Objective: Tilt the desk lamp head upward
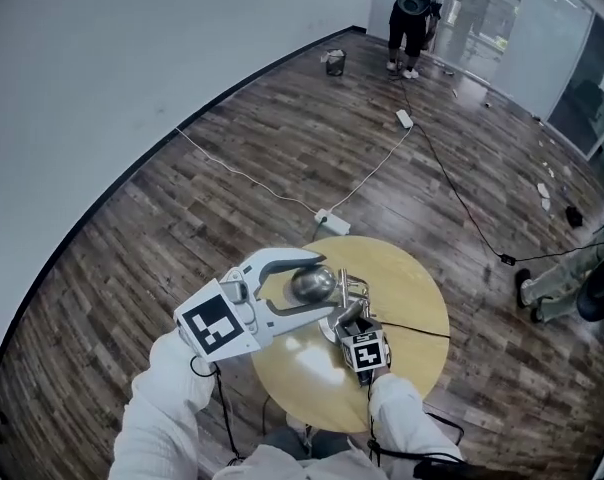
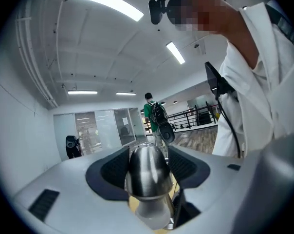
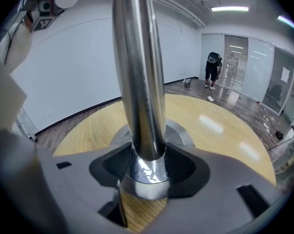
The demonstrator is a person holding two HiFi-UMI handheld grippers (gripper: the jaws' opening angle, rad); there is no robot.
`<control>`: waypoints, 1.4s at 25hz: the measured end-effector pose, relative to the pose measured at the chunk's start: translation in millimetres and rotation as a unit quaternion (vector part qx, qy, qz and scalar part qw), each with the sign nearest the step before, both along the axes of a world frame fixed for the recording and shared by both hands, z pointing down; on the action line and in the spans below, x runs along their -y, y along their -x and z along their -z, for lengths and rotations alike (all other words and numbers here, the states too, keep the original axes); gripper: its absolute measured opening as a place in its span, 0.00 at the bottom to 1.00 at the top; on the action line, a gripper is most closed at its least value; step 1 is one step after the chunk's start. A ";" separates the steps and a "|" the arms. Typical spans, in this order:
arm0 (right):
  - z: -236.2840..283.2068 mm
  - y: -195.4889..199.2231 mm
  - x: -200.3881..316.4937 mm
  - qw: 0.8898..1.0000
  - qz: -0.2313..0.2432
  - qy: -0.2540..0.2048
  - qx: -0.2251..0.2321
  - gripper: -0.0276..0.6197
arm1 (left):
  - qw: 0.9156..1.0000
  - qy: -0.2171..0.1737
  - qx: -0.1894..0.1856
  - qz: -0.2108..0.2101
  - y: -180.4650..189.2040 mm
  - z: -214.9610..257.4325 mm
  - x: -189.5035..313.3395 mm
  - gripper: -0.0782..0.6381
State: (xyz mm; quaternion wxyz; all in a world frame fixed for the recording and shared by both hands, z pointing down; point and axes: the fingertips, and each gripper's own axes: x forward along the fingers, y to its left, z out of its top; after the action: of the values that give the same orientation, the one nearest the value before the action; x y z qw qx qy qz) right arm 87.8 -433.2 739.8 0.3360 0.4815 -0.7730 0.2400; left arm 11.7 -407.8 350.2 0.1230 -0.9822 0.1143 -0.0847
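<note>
Head view: left gripper (image 1: 322,283) and right gripper (image 1: 350,316) over round wooden desk (image 1: 414,298); lamp head (image 1: 310,284) between left jaws.
Left gripper view: jaws clamped on the steel lamp head (image 2: 147,172).
Right gripper view: jaws gripping upright lamp post (image 3: 137,82) just above its base (image 3: 182,133).

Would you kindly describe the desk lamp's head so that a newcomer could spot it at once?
Find the round wooden table on the dark plank floor; a chrome desk lamp stands on it. The lamp head is the shiny rounded dome clamped in the left gripper, unlike the straight, slim stem held by the right gripper.
</note>
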 end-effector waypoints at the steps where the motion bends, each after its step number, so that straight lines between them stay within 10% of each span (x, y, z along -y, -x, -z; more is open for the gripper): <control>1: 0.7 2.3 -0.8 1.000 0.001 0.000 -0.001 0.40 | 1.000 -0.002 0.000 -0.005 -5.7 6.5 -0.8 0.46; 21: 7.4 24.6 -9.7 1.000 0.011 -0.012 0.009 0.40 | 0.999 -0.005 0.002 -0.032 -52.6 37.0 -8.4 0.46; 28: 19.9 -15.5 -10.0 0.998 -0.006 -0.063 0.023 0.40 | 0.997 0.013 -0.069 0.012 -70.6 50.1 -3.0 0.46; 35: 78.0 -70.4 -38.7 0.972 -0.128 -0.181 0.080 0.40 | 0.975 0.069 -0.175 0.114 27.8 51.7 -5.8 0.46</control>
State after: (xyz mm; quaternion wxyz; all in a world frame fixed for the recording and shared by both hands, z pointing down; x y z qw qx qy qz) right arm 158.2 -394.5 661.9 0.1465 0.6083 -0.7602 0.1749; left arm -16.1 -402.0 298.6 0.0227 -0.9683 0.2392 0.0678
